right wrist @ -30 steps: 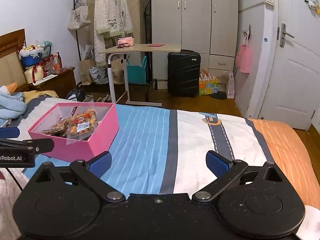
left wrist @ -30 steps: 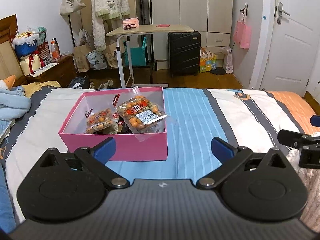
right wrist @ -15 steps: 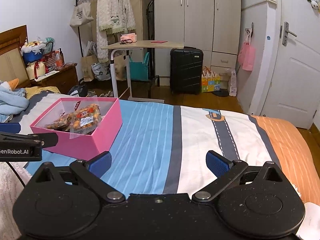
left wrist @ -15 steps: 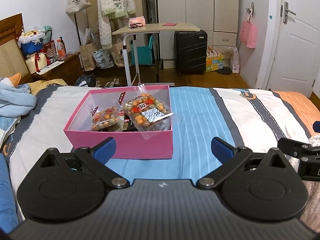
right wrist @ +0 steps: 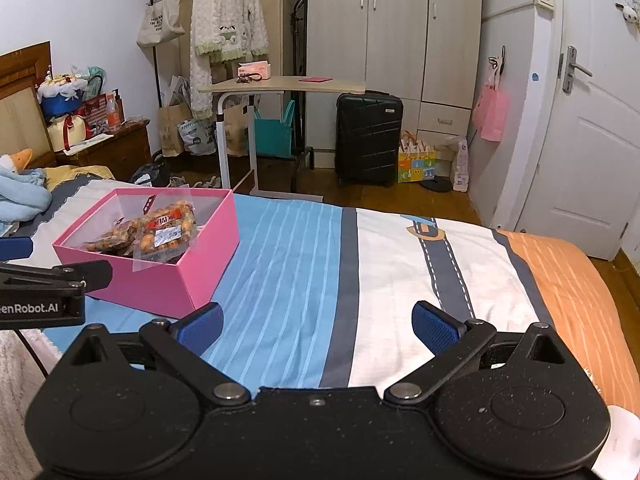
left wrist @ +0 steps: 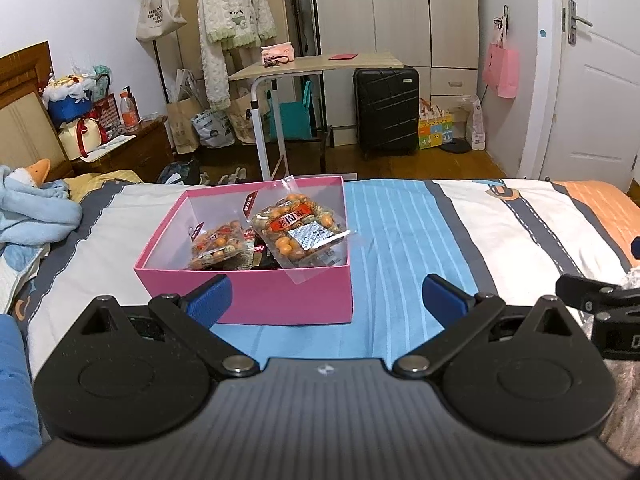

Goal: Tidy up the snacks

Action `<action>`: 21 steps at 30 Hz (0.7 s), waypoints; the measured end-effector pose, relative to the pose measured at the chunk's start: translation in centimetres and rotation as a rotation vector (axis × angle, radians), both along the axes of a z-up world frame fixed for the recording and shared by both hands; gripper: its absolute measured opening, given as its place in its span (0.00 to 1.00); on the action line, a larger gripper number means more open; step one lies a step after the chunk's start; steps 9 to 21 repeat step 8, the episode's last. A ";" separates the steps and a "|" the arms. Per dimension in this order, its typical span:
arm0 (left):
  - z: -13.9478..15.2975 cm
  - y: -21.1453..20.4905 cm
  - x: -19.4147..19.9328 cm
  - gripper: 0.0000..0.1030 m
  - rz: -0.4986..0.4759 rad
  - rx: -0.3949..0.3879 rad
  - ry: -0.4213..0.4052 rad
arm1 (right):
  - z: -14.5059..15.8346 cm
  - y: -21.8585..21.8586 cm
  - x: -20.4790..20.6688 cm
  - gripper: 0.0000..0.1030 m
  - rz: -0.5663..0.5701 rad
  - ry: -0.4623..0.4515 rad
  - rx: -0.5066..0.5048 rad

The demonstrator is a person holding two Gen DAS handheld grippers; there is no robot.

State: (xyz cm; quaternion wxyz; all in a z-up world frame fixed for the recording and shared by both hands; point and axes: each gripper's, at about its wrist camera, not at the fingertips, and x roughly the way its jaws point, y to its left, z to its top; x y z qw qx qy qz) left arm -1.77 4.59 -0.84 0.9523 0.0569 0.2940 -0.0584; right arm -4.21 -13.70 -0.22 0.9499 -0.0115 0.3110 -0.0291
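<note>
Pink box (left wrist: 256, 296): open-topped and rectangular, resting on the blue-striped part of the bed cover (left wrist: 400, 240), left of the middle in both views.
Small snack bag (left wrist: 218, 245): clear plastic with orange and pale nuts inside, lying in the box's left half, its long axis slanting up toward the right.
Large snack bag (left wrist: 298, 227): clear, with a red label and a silver sachet; it leans on the box's right wall, long axis tilted, its lower corner hanging over the front rim.
Left claw (left wrist: 326, 298): blue-padded fingers spread wide, holding nothing, just in front of the box.
Right claw (right wrist: 316, 324): equally wide apart and empty, above the striped cover to the right of the box.
</note>
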 end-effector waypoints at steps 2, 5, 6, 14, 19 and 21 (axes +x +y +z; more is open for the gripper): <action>0.0 0.0 0.0 1.00 0.001 -0.007 0.004 | 0.0 0.1 0.1 0.99 0.002 0.002 0.000; 0.0 0.1 -0.1 1.00 0.004 -0.009 0.006 | 0.0 0.0 0.1 0.99 0.003 0.003 -0.002; 0.0 0.1 -0.1 1.00 0.005 -0.010 0.006 | 0.0 0.1 0.1 0.99 0.003 0.003 -0.002; 0.0 0.2 -0.1 1.00 0.005 -0.011 0.007 | 0.0 0.1 0.1 0.99 0.002 0.003 -0.002; 0.0 0.2 -0.1 1.00 0.005 -0.011 0.007 | 0.0 0.1 0.1 0.99 0.002 0.003 -0.002; 0.0 0.2 -0.1 1.00 0.005 -0.011 0.007 | 0.0 0.1 0.1 0.99 0.002 0.003 -0.002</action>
